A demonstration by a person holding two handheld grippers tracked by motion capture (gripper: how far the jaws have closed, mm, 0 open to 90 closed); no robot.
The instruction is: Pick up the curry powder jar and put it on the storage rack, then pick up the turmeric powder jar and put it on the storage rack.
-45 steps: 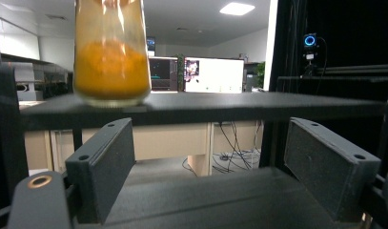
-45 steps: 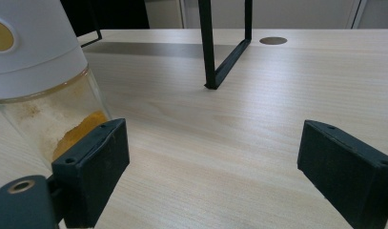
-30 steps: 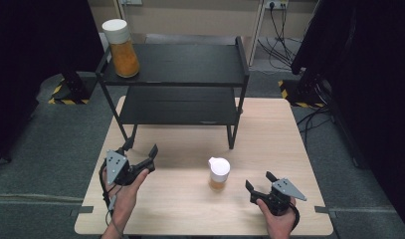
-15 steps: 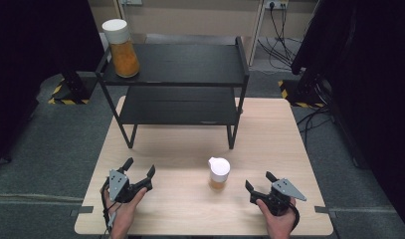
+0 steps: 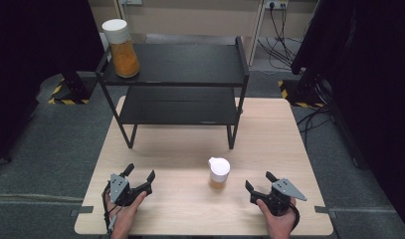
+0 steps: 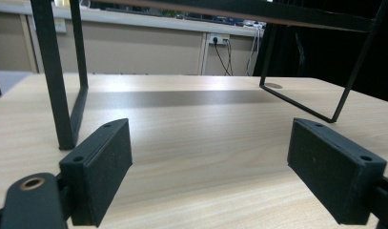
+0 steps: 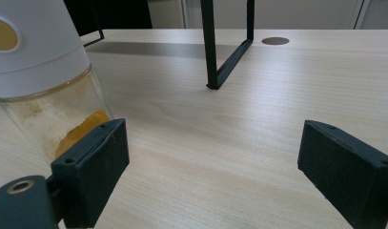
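**Small spice jar, right gripper nearest, both grippers empty**

Item: we list one small jar [image 5: 219, 173] with a white cap and orange powder, standing upright near the middle of the table [image 5: 190, 209], in front of the black two-tier rack [image 5: 175, 79]. Its long axis is vertical.

Position: we find the jar between the two grippers. It is near the right gripper [image 5: 257, 184], up and to that gripper's left in the high view, and farther from the left gripper [image 5: 139, 174]. In the right gripper view the jar [image 7: 44, 81] rises just behind the left-hand jaw and outside the gap, so we judge a short sideways shift is needed before any grasp.

Right gripper: jaws spread wide, nothing between them, resting low over the wood.

Left gripper [image 6: 210, 176]: jaws also wide apart and empty, facing the rack's legs across bare wood.

Also held in stock: a larger jar [image 5: 120, 47] with orange contents on the rack's top shelf, left end.
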